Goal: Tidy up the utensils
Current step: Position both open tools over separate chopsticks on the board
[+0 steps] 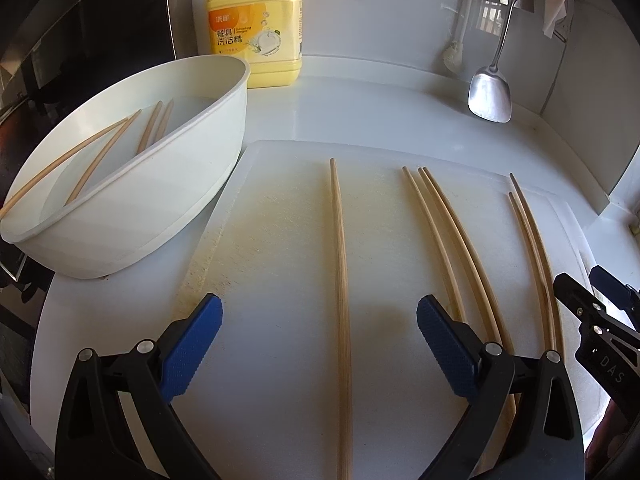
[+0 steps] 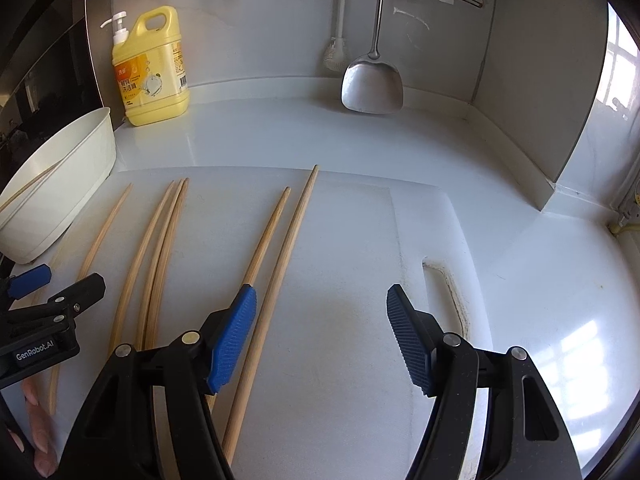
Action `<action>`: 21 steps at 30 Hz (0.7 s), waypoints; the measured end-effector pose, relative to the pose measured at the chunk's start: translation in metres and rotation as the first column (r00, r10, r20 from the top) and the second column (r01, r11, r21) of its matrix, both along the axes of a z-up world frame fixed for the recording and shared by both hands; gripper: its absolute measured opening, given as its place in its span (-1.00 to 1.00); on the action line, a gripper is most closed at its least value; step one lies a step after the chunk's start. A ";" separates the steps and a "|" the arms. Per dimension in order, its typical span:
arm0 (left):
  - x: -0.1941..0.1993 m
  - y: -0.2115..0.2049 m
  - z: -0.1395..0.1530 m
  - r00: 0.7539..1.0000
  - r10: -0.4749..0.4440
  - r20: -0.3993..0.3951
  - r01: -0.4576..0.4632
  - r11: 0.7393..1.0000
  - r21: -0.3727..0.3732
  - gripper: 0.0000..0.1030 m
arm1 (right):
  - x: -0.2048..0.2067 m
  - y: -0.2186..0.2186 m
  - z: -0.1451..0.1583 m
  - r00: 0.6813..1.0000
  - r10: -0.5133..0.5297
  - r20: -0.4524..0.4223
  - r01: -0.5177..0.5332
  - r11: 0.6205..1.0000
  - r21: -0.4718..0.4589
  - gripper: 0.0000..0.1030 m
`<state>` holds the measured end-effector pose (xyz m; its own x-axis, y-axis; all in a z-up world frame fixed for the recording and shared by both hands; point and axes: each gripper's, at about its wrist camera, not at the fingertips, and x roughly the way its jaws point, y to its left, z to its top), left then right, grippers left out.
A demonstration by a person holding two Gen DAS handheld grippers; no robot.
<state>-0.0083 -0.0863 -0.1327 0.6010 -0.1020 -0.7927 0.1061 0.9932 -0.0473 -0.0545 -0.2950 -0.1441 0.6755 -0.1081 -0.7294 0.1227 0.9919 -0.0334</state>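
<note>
Several long bamboo chopsticks lie on a white cutting board [image 1: 280, 264]. In the left wrist view there is one near the middle [image 1: 340, 264], a group right of it [image 1: 448, 236], and a pair at the far right [image 1: 532, 240]. A white oval tub [image 1: 132, 184] at the left holds several more chopsticks [image 1: 100, 148]. My left gripper [image 1: 320, 344] is open, its jaws either side of the middle chopstick, above the board. My right gripper [image 2: 322, 336] is open and empty, with the right pair of chopsticks [image 2: 276, 248] by its left finger.
A yellow dish soap bottle [image 1: 256, 28] stands at the back left. A steel spatula [image 1: 490, 92] and a white brush [image 1: 456, 52] hang by the back wall. A side wall rises at the right [image 2: 520, 80]. The board has a handle slot [image 2: 448, 288].
</note>
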 end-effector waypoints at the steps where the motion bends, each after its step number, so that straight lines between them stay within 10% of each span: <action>1: 0.000 0.000 0.000 1.000 -0.001 -0.001 0.001 1.000 0.000 0.87 | 0.002 0.002 -0.002 1.000 0.004 -0.009 -0.004 1.000 -0.008 0.26; 21: 0.017 -0.012 -0.004 0.999 -0.034 -0.038 0.035 0.999 0.027 0.84 | 0.021 -0.001 -0.008 0.999 0.038 -0.010 -0.038 0.999 0.038 0.07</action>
<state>0.0091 -0.0985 -0.1366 0.5674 -0.1002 -0.8173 0.1394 0.9899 -0.0246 -0.0337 -0.2960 -0.1523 0.6707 -0.0550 -0.7397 0.0850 0.9964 0.0030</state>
